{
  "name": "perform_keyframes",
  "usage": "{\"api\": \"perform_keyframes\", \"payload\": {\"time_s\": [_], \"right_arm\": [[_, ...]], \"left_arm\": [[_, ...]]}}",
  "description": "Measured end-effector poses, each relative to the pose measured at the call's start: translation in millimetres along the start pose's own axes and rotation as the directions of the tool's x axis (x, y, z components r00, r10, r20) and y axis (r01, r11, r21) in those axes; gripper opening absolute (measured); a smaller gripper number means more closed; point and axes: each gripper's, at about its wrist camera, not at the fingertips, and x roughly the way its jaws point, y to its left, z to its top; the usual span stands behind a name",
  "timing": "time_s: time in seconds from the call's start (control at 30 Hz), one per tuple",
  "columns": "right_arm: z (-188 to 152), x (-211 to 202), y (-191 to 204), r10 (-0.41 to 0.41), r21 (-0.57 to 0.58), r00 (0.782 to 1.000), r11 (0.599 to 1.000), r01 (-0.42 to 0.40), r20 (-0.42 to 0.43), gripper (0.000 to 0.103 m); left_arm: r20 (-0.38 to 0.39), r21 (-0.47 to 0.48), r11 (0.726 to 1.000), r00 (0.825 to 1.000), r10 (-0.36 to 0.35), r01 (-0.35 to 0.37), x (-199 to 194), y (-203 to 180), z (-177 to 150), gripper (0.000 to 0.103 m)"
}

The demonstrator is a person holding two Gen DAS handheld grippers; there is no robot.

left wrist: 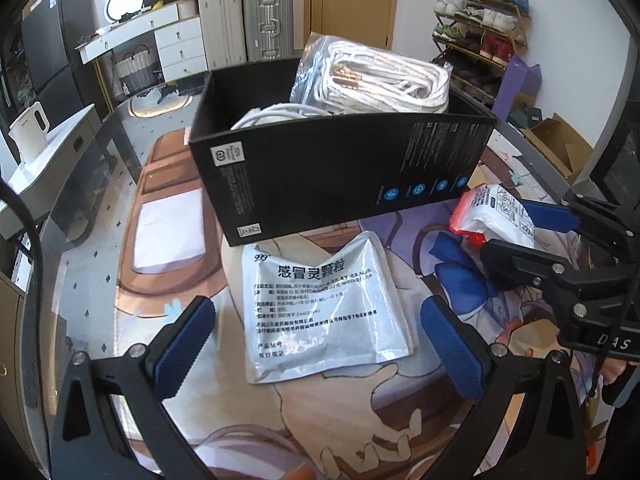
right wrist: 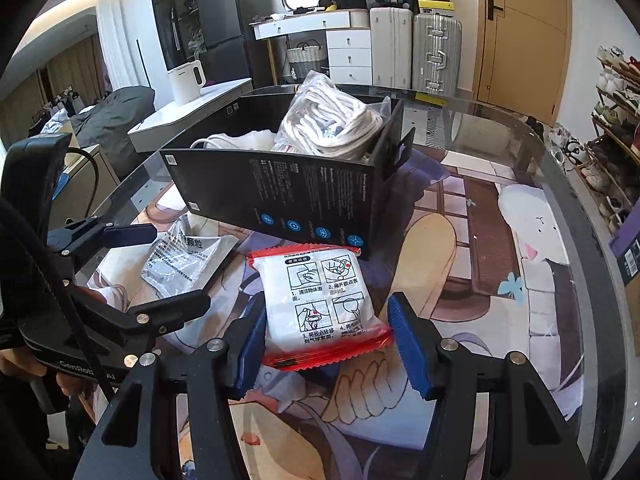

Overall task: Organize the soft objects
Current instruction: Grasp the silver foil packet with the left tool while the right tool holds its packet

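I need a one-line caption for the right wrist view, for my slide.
Right gripper closed on a white, red-edged plastic packet in front of a black cardboard box.

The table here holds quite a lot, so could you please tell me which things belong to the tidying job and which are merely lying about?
Part of the job:
- black box, the container
- bagged white rope and white cable, already inside
- silver sachet, on the table
- red-edged white packet, gripped by the right gripper

Lying about:
- white kettle
- suitcases
- shoe rack
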Motion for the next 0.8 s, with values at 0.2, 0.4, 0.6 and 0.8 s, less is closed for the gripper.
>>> {"api": "perform_keyframes", "payload": {"time_s": [0.2,0.4,0.6,0.8], "right_arm": [[-0.5,0.7,-0.9,0.001,0.002,1.000,1.000,-0.001,-0.003,0.059],[-1.5,0.8,-0.4,0.005,-0.004,1.000,1.000,-0.005,0.000,0.059],[-0.8,-1.2,0.6,0.009,-0.006,1.000,1.000,-0.009,0.006,0.059],[-0.3,-3.7,-0.4,0.010,-0.003,1.000,1.000,-0.010,0.011,0.059]], "left_arm": [[-0.016,0.004,1.000,1.000,0.022,-0.022,3.5,-0.6,0.6,0.103],[-0.015,0.002,1.000,1.000,0.023,-0.023,4.4,1.5,1.8,0.103],[0.022,0.028,1.000,1.000,0.000,0.000,-1.7,-2.6,-0.1,0.081],[0.052,0.049,0.999,0.998,-0.019,0.016,-8.3,-6.8,-2.3,0.052]]}}
